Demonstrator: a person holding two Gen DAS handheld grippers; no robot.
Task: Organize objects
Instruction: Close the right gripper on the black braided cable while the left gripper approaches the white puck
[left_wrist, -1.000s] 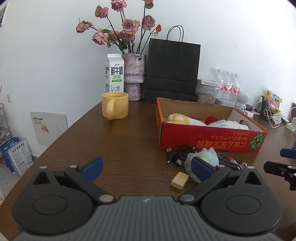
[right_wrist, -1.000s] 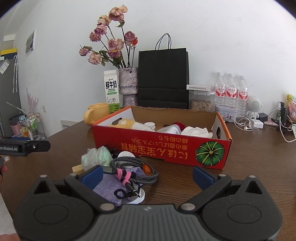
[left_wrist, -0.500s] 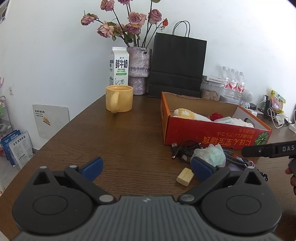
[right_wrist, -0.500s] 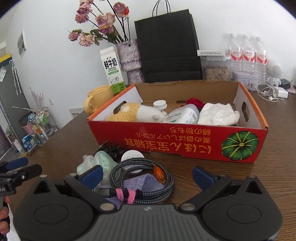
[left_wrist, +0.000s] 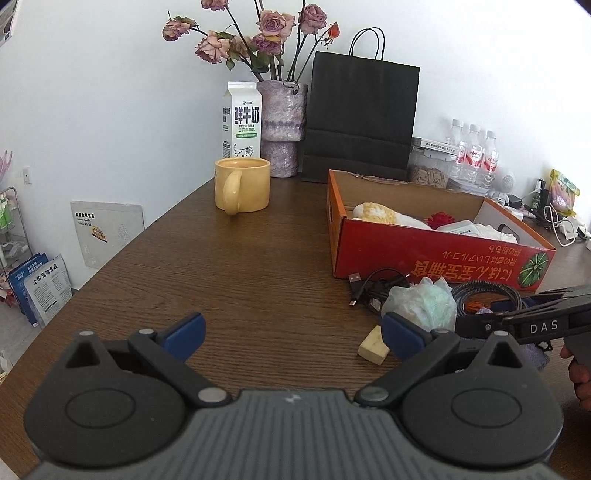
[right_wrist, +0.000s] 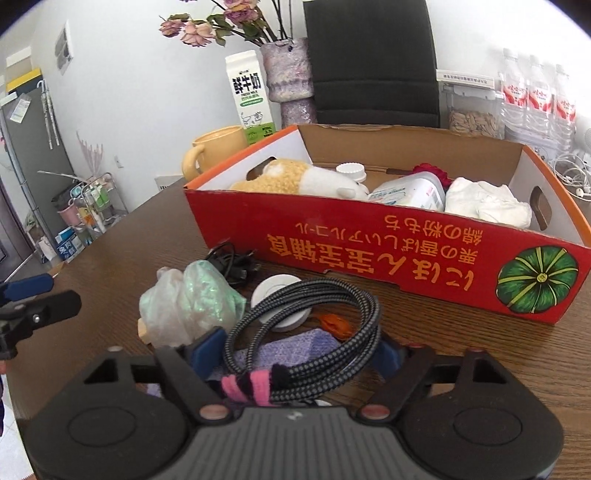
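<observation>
Fingers of right gripper (right_wrist: 299, 354) just narrowing around coiled braided cable (right_wrist: 306, 321), contact unclear; left gripper (left_wrist: 291, 330) fingers wide, empty. Desk (left_wrist: 221, 277): red box (right_wrist: 388, 251) mid-desk, cable pile beside its front wall.

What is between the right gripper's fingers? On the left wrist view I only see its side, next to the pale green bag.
Observer: A coiled braided cable lies between the right gripper's pads. Its jaws have just been closing, and I cannot tell whether they press on it yet.
Operator: Is the coil tied, or loose?
Observer: Tied. A pink and black tie wraps it at the end nearest the gripper.
Operator: Is anything under it?
Observer: A white round disc sits partly beneath the far side of the coil.
</observation>
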